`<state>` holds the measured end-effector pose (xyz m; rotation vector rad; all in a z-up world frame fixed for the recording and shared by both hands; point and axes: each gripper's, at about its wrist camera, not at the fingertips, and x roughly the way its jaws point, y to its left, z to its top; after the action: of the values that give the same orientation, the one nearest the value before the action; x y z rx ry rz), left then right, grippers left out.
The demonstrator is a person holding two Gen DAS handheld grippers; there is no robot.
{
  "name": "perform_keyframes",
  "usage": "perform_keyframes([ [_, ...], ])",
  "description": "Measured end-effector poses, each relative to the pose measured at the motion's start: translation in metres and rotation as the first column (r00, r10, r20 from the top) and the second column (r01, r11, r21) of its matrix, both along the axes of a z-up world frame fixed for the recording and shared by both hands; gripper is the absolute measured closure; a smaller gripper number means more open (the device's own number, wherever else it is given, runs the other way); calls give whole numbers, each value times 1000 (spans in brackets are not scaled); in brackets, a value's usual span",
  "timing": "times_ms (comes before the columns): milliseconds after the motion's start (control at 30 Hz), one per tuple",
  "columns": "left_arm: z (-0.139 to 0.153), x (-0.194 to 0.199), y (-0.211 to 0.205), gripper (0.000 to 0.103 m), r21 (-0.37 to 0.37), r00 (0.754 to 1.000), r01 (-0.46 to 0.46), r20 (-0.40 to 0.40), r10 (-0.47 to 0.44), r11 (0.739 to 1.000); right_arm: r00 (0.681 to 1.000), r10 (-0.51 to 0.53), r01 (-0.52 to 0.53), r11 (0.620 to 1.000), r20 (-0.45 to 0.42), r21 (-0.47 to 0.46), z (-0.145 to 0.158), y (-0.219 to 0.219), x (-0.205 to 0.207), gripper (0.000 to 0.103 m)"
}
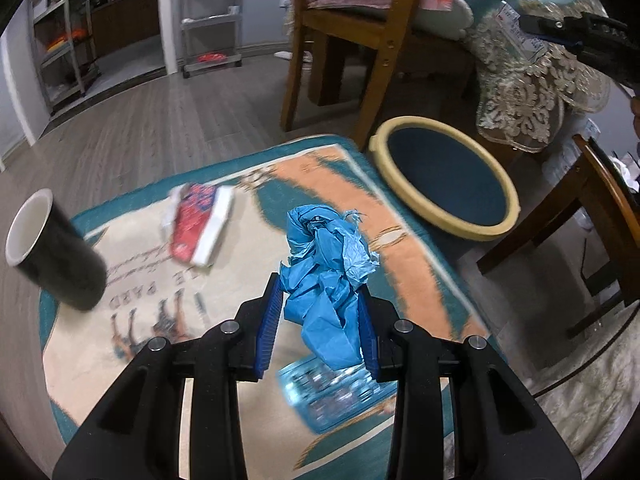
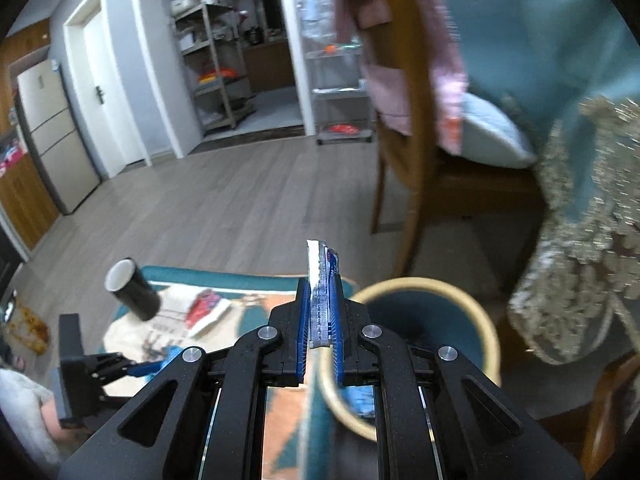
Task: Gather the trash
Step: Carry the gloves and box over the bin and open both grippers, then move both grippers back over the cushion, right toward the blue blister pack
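My left gripper (image 1: 320, 284) is shut on a crumpled blue plastic wad (image 1: 324, 264), held above a patterned rug (image 1: 404, 264). On the rug lie a tipped black cup (image 1: 60, 256), a red and white packet (image 1: 200, 224) and a clear blue packet (image 1: 332, 392). A round bin with a cream rim (image 1: 476, 230) stands at the rug's right edge. My right gripper (image 2: 320, 280) is shut on a flat silver and white wrapper (image 2: 318, 264), raised above the bin (image 2: 486, 320). The cup (image 2: 132, 288), the packet (image 2: 204, 308) and my left gripper (image 2: 140, 368) also show there.
A wooden chair (image 1: 376, 40) draped with pink cloth stands behind the bin. A table with a lace-edged cloth (image 1: 528, 92) is to the right, with a second chair (image 1: 600, 216) below it. Grey wood floor (image 2: 224, 200) leads to metal shelves (image 2: 216, 64) and a fridge (image 2: 52, 136).
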<state>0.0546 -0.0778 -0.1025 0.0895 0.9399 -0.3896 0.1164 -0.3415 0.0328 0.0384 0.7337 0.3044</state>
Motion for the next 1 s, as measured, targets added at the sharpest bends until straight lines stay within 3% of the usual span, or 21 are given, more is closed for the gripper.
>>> perform_keyframes([
  [133,11,5,-42,69,31,995,95,41,-96,995,997,-63,64,998,-33,13,-12,-40,10,92],
  [300,14,23,-97,69,24,976,213,35,-213,977,984,-119,127,990,-136,54,-54,-70,36,92],
  [467,9,54,-147,69,33,960,278,20,-279,960,946,-161,198,974,-282,107,-103,-91,56,92],
  [600,0,76,-180,67,44,949,313,10,-314,949,939,-167,207,973,-301,107,-111,-92,60,91],
  [667,-6,88,-189,42,29,950,312,-11,-312,950,937,-171,217,968,-305,123,-112,-94,61,91],
  [700,-6,90,-190,36,38,954,301,0,-301,953,935,-174,221,967,-309,127,-113,-95,62,91],
  [733,-6,91,-189,29,43,955,295,9,-296,954,934,-174,224,966,-311,130,-113,-96,63,88],
  [833,-4,91,-185,26,27,955,294,13,-295,955,937,-177,226,965,-302,134,-112,-98,62,74],
  [933,3,90,-176,20,34,959,279,33,-280,960,941,-186,233,962,-282,141,-106,-101,61,45],
  [1000,11,88,-165,14,26,967,250,50,-251,968,947,-180,227,961,-265,158,-100,-99,60,34],
])
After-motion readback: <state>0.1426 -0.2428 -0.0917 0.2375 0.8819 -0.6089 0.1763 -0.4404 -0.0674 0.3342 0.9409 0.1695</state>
